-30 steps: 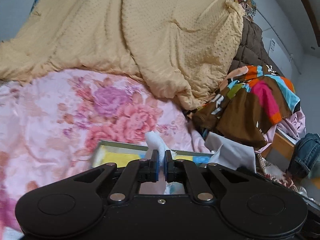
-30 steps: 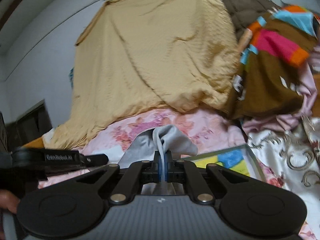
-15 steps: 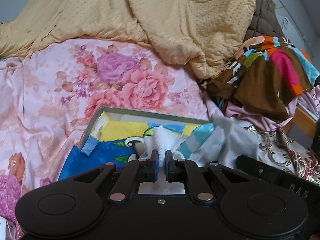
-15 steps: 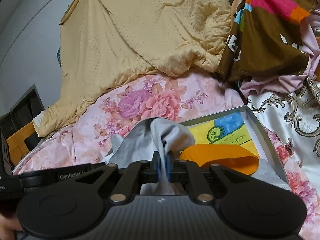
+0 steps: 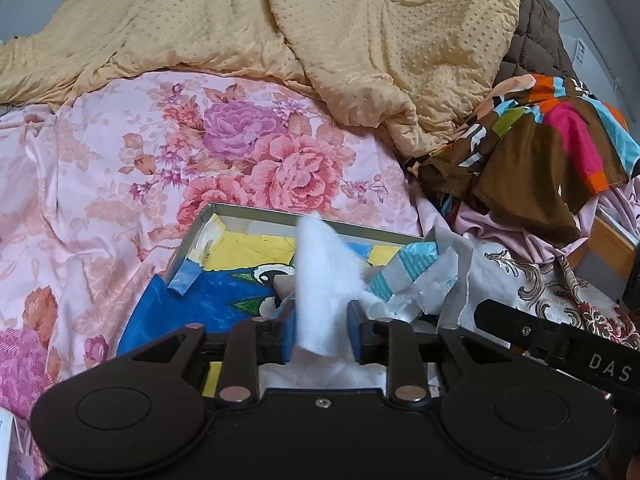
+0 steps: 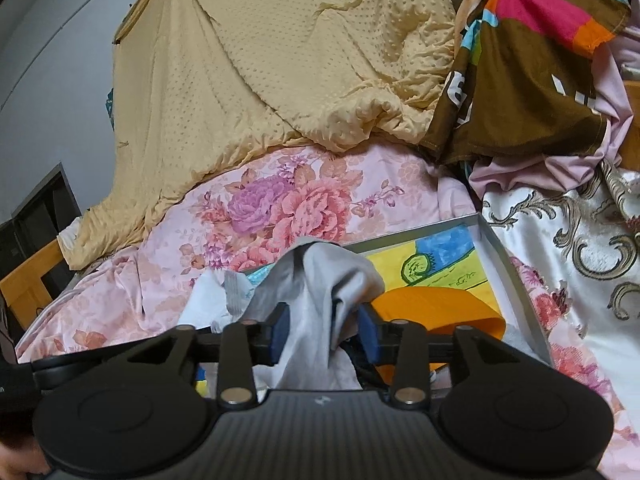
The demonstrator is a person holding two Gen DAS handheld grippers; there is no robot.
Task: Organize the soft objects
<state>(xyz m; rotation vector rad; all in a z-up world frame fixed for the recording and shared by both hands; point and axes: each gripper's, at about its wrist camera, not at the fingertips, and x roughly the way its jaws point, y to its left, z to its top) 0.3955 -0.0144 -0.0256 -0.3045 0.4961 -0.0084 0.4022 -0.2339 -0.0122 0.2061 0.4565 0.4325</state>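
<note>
A shallow grey box [image 5: 256, 213] with a blue and yellow picture on its floor lies on the flowered bedsheet; it also shows in the right wrist view [image 6: 498, 248]. My left gripper [image 5: 322, 330] is open over the box, with a white cloth [image 5: 320, 276] loose between its fingers. My right gripper [image 6: 324, 330] is open too, with a grey cloth [image 6: 320, 280] standing between its fingers. An orange soft piece [image 6: 436, 308] lies in the box beside it. A teal and white cloth [image 5: 412, 276] lies on the box's right side.
A yellow dotted quilt [image 5: 320, 40] is heaped at the back. A brown multicoloured garment [image 5: 540, 152] and pink cloth lie at the right. A white and gold patterned fabric [image 6: 592, 248] lies right of the box. A wooden bed edge [image 6: 28, 284] shows at the left.
Both grippers came down over the box and opened, and the white cloth and the grey cloth now sit loose between the fingers. The view moved closer to the bed.
</note>
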